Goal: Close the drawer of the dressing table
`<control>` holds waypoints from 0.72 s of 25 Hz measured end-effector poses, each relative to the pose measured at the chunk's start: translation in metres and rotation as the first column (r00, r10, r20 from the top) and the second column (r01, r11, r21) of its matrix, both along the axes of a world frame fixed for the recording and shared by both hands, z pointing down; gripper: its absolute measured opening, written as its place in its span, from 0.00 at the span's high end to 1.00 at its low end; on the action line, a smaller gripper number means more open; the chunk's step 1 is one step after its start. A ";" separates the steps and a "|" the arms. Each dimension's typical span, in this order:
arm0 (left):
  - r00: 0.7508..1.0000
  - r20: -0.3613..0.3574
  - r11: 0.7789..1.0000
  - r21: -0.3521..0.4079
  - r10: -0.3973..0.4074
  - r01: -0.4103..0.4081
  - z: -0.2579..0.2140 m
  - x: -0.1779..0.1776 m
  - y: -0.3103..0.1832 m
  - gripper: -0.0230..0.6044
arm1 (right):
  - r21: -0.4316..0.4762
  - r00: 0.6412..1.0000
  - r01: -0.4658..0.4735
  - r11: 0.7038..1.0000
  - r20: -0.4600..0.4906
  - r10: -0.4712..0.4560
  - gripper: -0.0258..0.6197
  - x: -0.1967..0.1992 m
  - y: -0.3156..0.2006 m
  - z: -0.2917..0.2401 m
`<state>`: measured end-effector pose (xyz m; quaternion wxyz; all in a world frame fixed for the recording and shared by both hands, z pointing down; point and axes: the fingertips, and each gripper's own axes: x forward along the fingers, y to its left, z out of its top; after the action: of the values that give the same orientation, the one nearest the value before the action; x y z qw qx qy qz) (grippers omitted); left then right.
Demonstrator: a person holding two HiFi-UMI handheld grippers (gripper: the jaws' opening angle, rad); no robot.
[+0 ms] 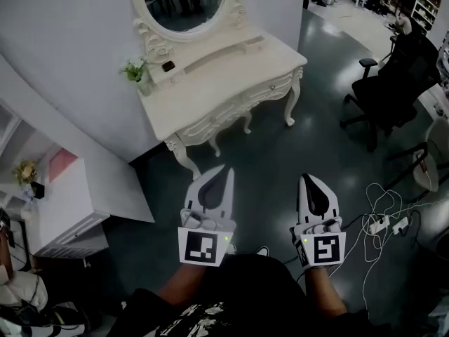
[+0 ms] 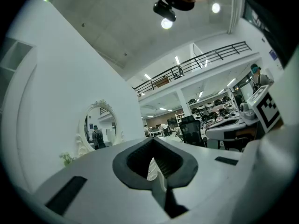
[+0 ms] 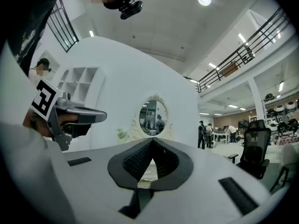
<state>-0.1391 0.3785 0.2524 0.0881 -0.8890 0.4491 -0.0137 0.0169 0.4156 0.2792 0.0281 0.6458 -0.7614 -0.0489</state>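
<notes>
Left claw (image 1: 226, 170) and right claw (image 1: 306, 179), both pressed together, empty, level, side by side before dressing table (image 1: 210, 93)

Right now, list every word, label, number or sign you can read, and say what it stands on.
No readable text anywhere.
Left marker cube: square code pattern, no letters.
Right marker cube: the same.
Balcony sign: too blurred to read.

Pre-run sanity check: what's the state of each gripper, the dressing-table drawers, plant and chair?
Left gripper: shut, empty.
Right gripper: shut, empty.
Front drawers: look flush; too far to be sure.
Plant: upright.
Chair: upright, unoccupied.
</notes>
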 end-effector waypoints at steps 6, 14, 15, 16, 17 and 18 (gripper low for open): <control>1.000 0.000 0.999 -0.014 -0.029 0.029 0.008 0.006 0.015 0.96 | 0.043 1.000 -0.005 0.999 0.002 0.005 0.96 0.015 0.012 0.004; 0.998 -0.001 0.997 -0.024 -0.069 0.069 0.016 0.005 0.025 0.96 | 0.017 1.000 0.006 1.000 0.013 -0.006 0.96 0.020 0.019 0.010; 0.997 -0.003 0.997 -0.023 -0.071 0.071 0.015 0.005 0.025 0.96 | 0.022 1.000 0.019 1.000 0.011 -0.019 0.96 0.019 0.019 0.011; 0.997 -0.006 0.997 -0.023 -0.074 0.074 0.015 0.006 0.024 0.96 | 0.027 1.000 0.030 0.999 0.009 -0.030 0.96 0.018 0.018 0.011; 0.997 -0.008 0.997 -0.022 -0.076 0.076 0.015 0.006 0.023 0.96 | 0.028 0.999 0.033 0.999 0.008 -0.034 0.96 0.018 0.017 0.012; 0.997 -0.008 0.997 -0.019 -0.076 0.075 0.015 0.007 0.021 0.96 | 0.027 0.999 0.031 0.999 0.009 -0.031 0.96 0.018 0.015 0.012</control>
<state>-0.1323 0.3997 0.2671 0.0771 -0.8722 0.4827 -0.0171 0.0352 0.4310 0.2914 0.0153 0.6343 -0.7709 -0.0564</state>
